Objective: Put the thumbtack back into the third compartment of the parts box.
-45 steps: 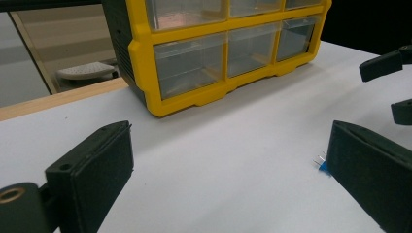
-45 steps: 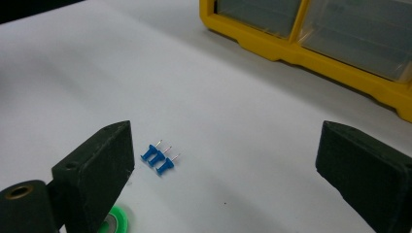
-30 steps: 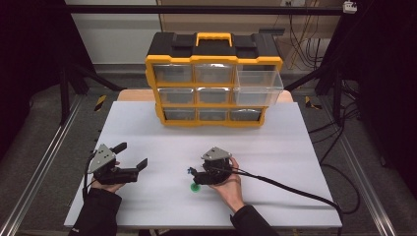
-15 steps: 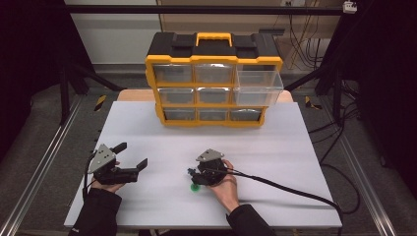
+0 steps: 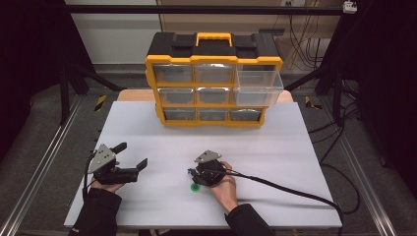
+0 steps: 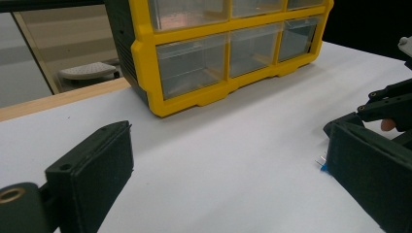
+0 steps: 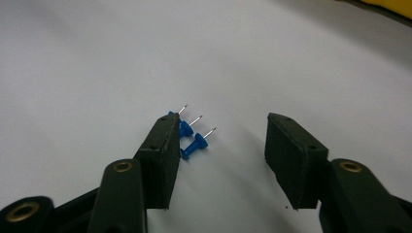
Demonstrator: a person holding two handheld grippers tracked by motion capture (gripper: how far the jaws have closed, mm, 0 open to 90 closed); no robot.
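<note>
The right gripper (image 7: 218,145) is tipping down over three blue push pins (image 7: 192,138) lying on the white table (image 5: 295,147). Its jaws have just been closing, now half-spread, pins between them against the left jaw, not yet pinched. The left gripper (image 5: 132,156) is resting wide open, empty, well clear.

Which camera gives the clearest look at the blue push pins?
The right gripper view: three blue push pins lie close up between the right claw's jaws, needles plain. The high view shows a blue speck; the left gripper view, a sliver.
</note>
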